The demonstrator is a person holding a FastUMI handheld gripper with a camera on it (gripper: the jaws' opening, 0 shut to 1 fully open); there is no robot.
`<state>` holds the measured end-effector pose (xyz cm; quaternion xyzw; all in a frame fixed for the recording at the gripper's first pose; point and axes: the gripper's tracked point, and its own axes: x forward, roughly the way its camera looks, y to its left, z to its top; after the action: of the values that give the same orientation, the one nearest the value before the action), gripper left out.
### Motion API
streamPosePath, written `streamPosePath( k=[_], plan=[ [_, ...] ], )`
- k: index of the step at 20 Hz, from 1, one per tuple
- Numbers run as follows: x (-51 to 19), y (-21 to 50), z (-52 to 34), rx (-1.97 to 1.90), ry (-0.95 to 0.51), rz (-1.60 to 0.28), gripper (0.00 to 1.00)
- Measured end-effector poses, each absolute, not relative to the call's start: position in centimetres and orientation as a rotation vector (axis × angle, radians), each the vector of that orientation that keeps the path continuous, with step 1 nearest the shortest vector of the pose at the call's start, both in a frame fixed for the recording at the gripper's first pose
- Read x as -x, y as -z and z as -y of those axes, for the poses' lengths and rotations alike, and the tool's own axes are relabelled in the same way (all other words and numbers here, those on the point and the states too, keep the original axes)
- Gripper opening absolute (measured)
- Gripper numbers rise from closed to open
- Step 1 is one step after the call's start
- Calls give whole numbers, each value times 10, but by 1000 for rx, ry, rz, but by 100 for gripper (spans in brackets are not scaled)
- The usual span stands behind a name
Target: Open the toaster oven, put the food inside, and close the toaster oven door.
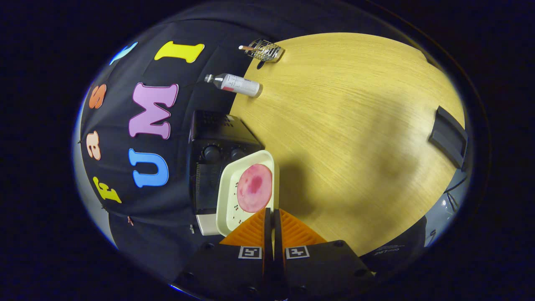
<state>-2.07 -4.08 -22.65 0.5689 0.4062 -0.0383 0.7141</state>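
I am viewing the scene rolled onto its side, so the worktop (355, 125) is standing as a pale wood-grain plane with the booth's black cloth wall behind its far edge. Starting from the left, the toaster oven (217, 163) is sitting at the worktop's far edge against that wall; it is black, with two knobs facing me and a vented top panel. I cannot tell from here whether its door is open or closed. Just in front of the toaster oven I am holding a cream tray (228, 209) tilted on edge, and a round pink slice of food (255, 188) is lying against its inner face. My hand-held gripper (269, 217) is clamping the tray's near rim: the two orange ribbed fingers (292, 232) are standing almost together with the rim pinched between them. Further along the far edge, beyond the toaster oven, a small white bottle (236, 84) is resting, and past it a wire rack (264, 50) is sitting near the corner. Across the worktop, at its opposite edge, a dark flat object (449, 136) is lying; its identity is unclear.
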Motion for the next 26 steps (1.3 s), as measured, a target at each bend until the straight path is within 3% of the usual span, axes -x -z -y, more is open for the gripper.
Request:
streamPosePath(
  k=[15,26],
  plan=[
    [-86,247,-103,-1349,74,-802,6],
    [-164,264,-129,-1330,167,-665,6]
  ],
)
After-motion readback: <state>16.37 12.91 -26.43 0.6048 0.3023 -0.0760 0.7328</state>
